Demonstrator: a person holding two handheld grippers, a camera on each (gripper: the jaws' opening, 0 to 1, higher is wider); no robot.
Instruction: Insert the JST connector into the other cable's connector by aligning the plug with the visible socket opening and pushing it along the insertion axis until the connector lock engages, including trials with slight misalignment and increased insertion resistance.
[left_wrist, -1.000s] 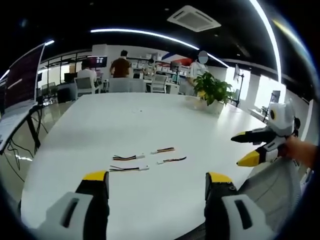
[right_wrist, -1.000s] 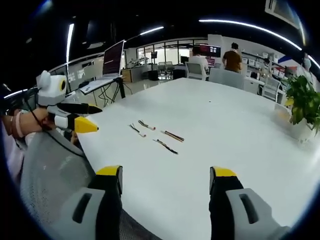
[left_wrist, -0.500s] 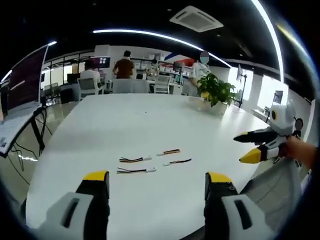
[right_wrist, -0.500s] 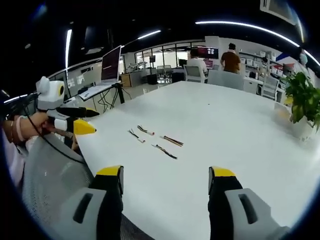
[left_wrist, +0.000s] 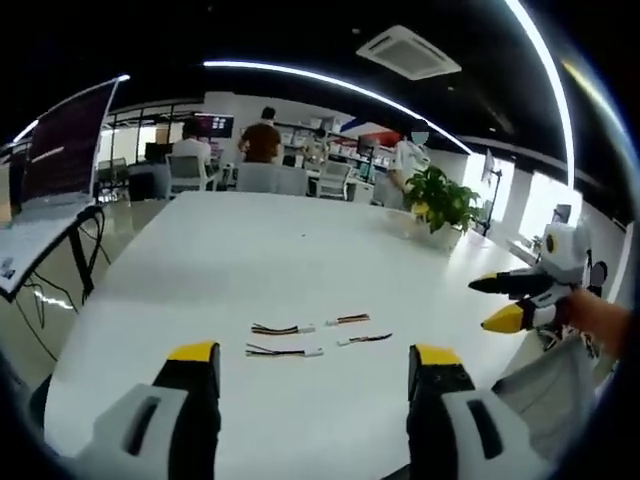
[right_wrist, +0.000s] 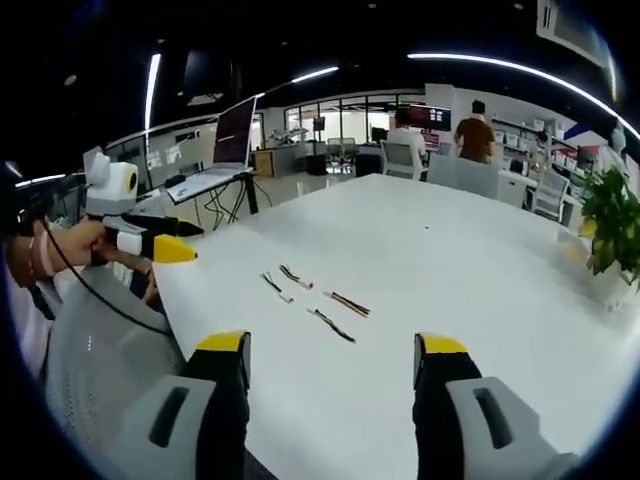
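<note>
While aloft, both grippers agape

On the worktop (left_wrist: 230, 260) ahead of the tongs we count four short cables: cable one (left_wrist: 282, 329), cable two (left_wrist: 284, 351), cable three (left_wrist: 347, 320), cable four (left_wrist: 364, 339). Beyond them, one potted plant (left_wrist: 440, 205); two tongs: left (left_wrist: 312, 365), right (right_wrist: 332, 360).
</note>
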